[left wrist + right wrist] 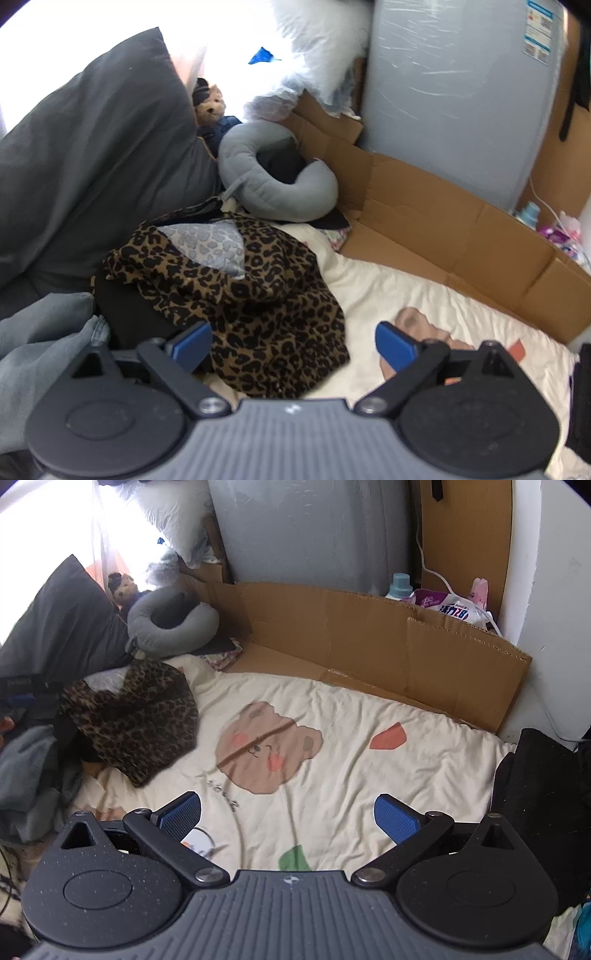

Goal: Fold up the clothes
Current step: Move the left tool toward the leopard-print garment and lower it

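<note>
A crumpled leopard-print garment (236, 295) lies on the cream bedsheet (424, 291), its pale grey lining showing near the top. My left gripper (293, 347) hovers just above its near edge with the blue pads wide apart; the cloth lies below the gap and no pad presses on it. In the right wrist view the same leopard-print garment (136, 720) sits at the left of the sheet. My right gripper (288, 818) stands open over the bare cream bedsheet (369, 775) near the printed bear (266, 746), holding nothing.
A dark grey pillow (85, 155), a grey neck pillow (273, 177) and a teddy bear (210, 107) lie behind the garment. Grey clothes (40, 332) pile up at the left. Flattened cardboard (369, 642) lines the far side. Black fabric (543, 797) lies at the right.
</note>
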The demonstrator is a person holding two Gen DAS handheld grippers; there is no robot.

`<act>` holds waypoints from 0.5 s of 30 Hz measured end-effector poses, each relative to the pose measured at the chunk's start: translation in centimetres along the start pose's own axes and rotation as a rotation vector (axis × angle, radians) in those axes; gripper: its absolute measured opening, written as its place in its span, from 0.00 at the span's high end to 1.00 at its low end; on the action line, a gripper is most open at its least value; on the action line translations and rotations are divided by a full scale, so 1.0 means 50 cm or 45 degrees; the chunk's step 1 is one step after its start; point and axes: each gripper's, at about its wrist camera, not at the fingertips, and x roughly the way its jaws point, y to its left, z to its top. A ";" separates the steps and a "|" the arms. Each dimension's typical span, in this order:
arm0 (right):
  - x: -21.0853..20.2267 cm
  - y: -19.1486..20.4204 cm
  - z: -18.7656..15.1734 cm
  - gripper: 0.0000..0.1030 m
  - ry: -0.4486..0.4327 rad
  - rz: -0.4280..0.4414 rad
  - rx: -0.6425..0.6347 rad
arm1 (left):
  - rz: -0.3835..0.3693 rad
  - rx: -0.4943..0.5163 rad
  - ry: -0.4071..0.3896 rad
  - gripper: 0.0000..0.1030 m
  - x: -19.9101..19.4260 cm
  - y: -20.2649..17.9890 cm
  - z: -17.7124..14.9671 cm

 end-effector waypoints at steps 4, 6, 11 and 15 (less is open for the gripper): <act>0.039 -0.023 -0.020 0.00 -0.010 0.025 0.022 | 0.025 0.020 -0.019 0.09 0.032 0.014 -0.002; 0.051 -0.031 -0.026 0.00 -0.026 0.052 0.020 | 0.029 0.035 -0.038 0.09 0.044 0.019 -0.004; 0.084 -0.030 -0.035 0.00 -0.047 0.094 -0.061 | 0.020 0.124 -0.062 0.15 0.086 0.021 -0.007; 0.118 -0.036 -0.041 0.00 -0.043 0.110 -0.031 | -0.010 0.197 -0.051 0.17 0.129 0.019 0.002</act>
